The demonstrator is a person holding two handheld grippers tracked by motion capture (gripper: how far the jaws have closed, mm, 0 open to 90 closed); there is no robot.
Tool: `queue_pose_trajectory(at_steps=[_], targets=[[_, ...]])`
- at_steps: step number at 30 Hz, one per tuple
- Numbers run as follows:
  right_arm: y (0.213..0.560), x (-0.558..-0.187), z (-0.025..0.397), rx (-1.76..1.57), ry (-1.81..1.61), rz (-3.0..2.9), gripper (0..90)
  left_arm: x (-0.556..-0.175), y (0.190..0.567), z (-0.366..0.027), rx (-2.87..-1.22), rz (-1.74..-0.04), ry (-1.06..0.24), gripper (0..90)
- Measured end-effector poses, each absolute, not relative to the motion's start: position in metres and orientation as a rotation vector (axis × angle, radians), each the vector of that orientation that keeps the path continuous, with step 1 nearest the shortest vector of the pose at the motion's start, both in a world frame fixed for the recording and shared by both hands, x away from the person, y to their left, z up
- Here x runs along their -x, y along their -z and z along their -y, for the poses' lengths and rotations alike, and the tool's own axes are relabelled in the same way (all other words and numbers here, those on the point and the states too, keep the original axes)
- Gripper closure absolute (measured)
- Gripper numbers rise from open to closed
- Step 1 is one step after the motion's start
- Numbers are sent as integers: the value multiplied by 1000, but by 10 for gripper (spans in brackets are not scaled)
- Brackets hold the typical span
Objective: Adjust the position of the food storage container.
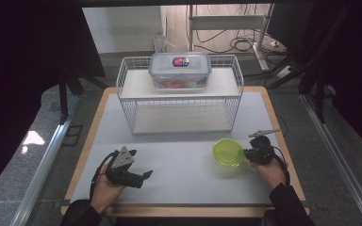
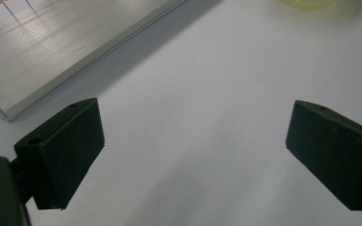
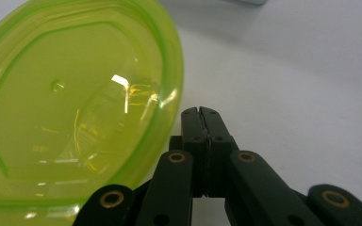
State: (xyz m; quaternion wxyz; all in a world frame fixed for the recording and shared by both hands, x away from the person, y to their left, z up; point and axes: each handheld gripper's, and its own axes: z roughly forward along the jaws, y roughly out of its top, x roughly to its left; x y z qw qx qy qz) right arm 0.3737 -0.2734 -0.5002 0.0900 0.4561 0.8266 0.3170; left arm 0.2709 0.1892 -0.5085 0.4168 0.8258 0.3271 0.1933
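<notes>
Our right tool (image 3: 201, 113) is pinched closed beside the green bowl (image 1: 228, 153) near the table's right edge; left tool (image 2: 193, 146) gapes empty. Bowl's probably light, slick plastic, so we'd grab the rim.

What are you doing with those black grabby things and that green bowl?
A person sits at a white table with a black gripper in each hand. The right gripper has its jaws pressed together right beside the rim of a see-through lime-green plastic bowl; whether it pinches the rim is hard to tell. The left gripper is wide open over bare table, holding nothing. Behind stands a white wire rack with a lidded clear plastic box on top.
</notes>
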Motion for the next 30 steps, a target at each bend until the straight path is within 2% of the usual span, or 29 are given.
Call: queue_pose_trajectory(at_steps=[14,30], targets=[[510,-373,251,-1334,-975,-2551,900,-272,510,-188,-2089,-822,-483,49],[514,-389,198,-1239,-1078,-2632,900,-272,510,-188,-2100,-822,-483,49]])
